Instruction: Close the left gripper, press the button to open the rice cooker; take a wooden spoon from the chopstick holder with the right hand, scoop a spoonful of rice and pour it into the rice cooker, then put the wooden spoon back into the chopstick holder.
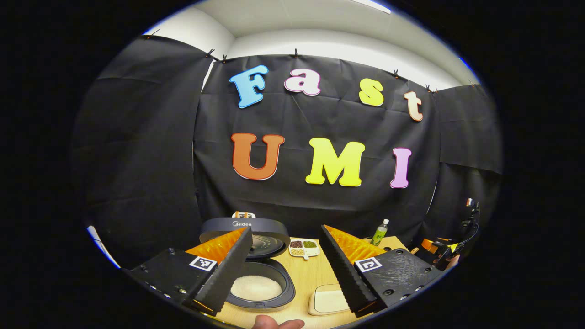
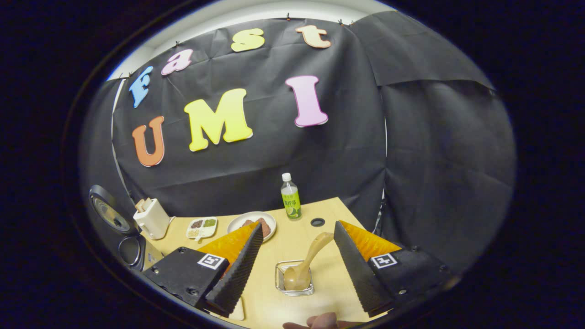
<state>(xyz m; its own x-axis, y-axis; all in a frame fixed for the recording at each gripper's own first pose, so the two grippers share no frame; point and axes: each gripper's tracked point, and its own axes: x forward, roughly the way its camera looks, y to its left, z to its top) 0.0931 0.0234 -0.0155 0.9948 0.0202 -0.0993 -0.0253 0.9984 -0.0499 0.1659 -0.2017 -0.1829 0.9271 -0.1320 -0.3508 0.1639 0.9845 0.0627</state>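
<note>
While the rice cooker (image 1: 256, 265) stands lid-up on the tabletop (image 1: 311, 278) with white rice inside, we see our left claw (image 1: 285, 299) released above it; our right claw (image 2: 297, 299) spreads empty over the wooden spoon (image 2: 306, 267) resting in its clear holder (image 2: 295, 278).

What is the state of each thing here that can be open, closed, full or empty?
rice cooker: lid up, white rice in the pot
wooden spoon: resting in the clear holder, not gripped
bottle: upright, cap on
left hand-held gripper: open
right hand-held gripper: open, around the spoon, apart from it
</note>
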